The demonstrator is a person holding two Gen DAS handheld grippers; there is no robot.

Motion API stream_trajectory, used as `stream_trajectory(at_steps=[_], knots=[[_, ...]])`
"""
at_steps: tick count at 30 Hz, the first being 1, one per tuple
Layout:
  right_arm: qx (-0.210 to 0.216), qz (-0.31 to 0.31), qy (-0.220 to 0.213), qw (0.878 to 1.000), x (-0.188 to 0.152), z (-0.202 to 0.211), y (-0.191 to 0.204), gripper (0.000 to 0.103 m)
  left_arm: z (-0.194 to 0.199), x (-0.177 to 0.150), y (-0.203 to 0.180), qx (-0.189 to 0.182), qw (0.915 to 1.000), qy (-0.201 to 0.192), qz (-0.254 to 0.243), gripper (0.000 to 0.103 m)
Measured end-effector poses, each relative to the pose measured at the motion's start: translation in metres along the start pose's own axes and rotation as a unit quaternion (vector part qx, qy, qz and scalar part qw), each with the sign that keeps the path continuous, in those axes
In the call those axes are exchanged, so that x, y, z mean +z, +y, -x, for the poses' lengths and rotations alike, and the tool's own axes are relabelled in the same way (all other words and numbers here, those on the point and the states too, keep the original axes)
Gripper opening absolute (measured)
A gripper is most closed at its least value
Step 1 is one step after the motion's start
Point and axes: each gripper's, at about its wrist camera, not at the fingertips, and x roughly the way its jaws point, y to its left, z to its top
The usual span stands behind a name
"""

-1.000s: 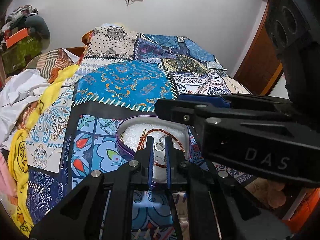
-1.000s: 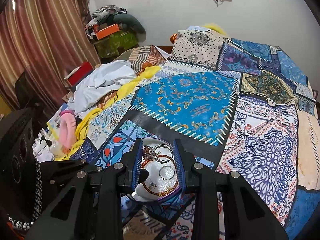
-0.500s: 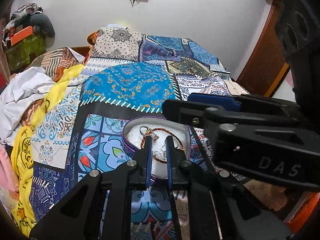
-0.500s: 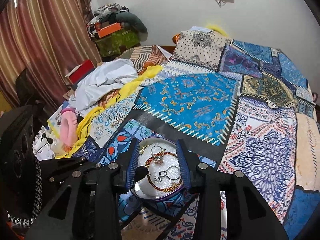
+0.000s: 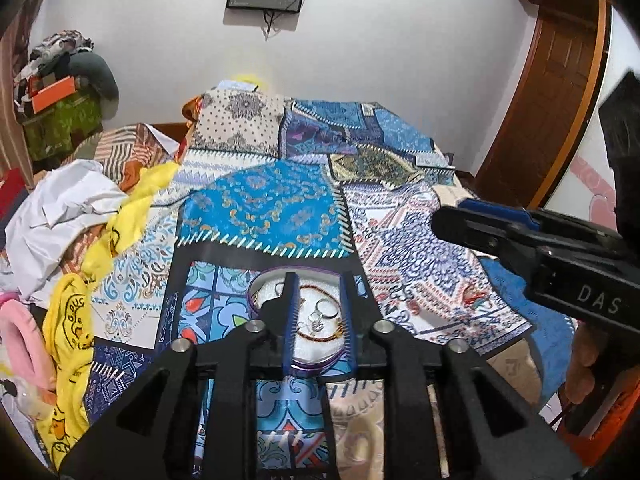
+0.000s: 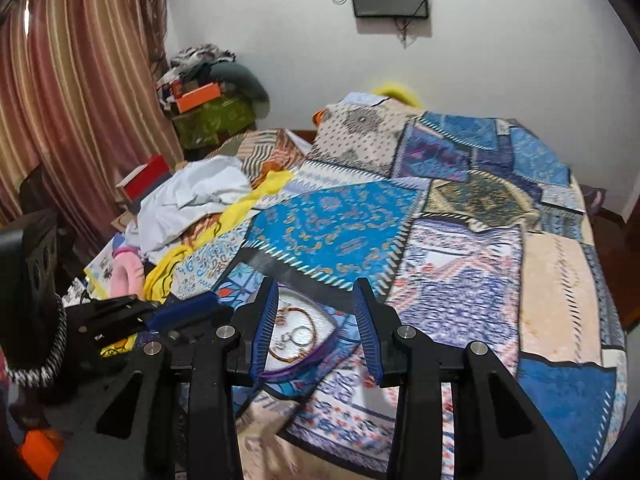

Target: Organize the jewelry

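Observation:
A round white tray with a purple rim [image 5: 256, 312] lies on the patchwork bedspread. In it are a red-brown beaded bracelet [image 5: 320, 336], silver rings [image 5: 323, 307] and a small charm. My left gripper [image 5: 318, 280] is open and empty above the tray. The tray also shows in the right wrist view [image 6: 316, 354] with the bracelet [image 6: 294, 310] and a ring [image 6: 302, 334]. My right gripper [image 6: 316, 286] is open and empty, raised above the tray's far right side. The right gripper's body shows at the right of the left wrist view.
The bedspread [image 6: 460, 260] covers the bed. White, yellow and pink clothes [image 6: 192, 196] are heaped along its left side. A pillow [image 5: 240, 120] lies at the head. A wooden door [image 5: 548, 92] stands at right, curtains [image 6: 60, 100] at left.
My left gripper opened and drew back from the tray, leaving the jewelry in it. My right gripper opened wider and rose up and away to the right.

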Motion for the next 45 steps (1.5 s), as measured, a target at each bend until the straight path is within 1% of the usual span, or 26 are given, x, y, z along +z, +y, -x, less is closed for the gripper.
stream_trajectory(at_steps=[2,7,9,11,15,17,18,20,23,28,35,39,43,45], knots=[[-0.008,-0.005,-0.005,1.000,-0.002,0.009,-0.006,0.036,0.006,0.002,-0.005,0.001,1.0000,-0.007,-0.003,0.027],[-0.023,-0.020,-0.016,0.999,-0.010,0.028,-0.024,0.040,0.017,0.007,-0.023,-0.002,0.9997,-0.020,-0.015,0.028],[-0.029,-0.022,-0.017,0.999,-0.013,0.033,-0.029,0.040,0.019,0.008,-0.030,-0.004,0.9996,-0.022,-0.020,0.029],[-0.036,-0.026,-0.018,0.999,-0.017,0.038,-0.036,0.040,0.020,0.009,-0.037,-0.006,0.9994,-0.022,-0.025,0.032],[-0.050,-0.041,-0.017,0.998,-0.026,0.046,-0.054,0.041,0.019,0.011,-0.053,-0.013,0.9991,-0.022,-0.035,0.033],[-0.064,-0.049,-0.012,0.997,-0.031,0.048,-0.064,0.041,0.017,0.011,-0.060,-0.017,0.9989,-0.019,-0.039,0.038],[-0.075,-0.052,-0.008,0.996,-0.036,0.049,-0.071,0.041,0.014,0.010,-0.064,-0.019,0.9988,-0.016,-0.042,0.039],[-0.086,-0.058,0.000,0.995,-0.042,0.049,-0.081,0.041,0.009,0.008,-0.071,-0.023,0.9985,-0.007,-0.049,0.040],[-0.092,-0.072,0.012,0.993,-0.052,0.050,-0.095,0.041,-0.002,0.003,-0.082,-0.030,0.9979,0.010,-0.057,0.040],[-0.100,-0.089,0.042,0.990,-0.073,0.045,-0.112,0.041,-0.028,-0.009,-0.097,-0.043,0.9958,0.047,-0.066,0.040],[-0.100,-0.103,0.072,0.987,-0.095,0.038,-0.128,0.041,-0.066,-0.023,-0.118,-0.072,0.9895,0.100,-0.077,0.040],[-0.097,-0.112,0.070,0.986,-0.097,0.040,-0.134,0.041,-0.085,-0.028,-0.128,-0.085,0.9852,0.123,-0.084,0.040],[-0.095,-0.114,0.068,0.987,-0.098,0.041,-0.139,0.041,-0.099,-0.031,-0.135,-0.093,0.9830,0.134,-0.084,0.040],[-0.094,-0.116,0.067,0.987,-0.097,0.040,-0.142,0.041,-0.104,-0.031,-0.137,-0.092,0.9831,0.133,-0.086,0.040]])
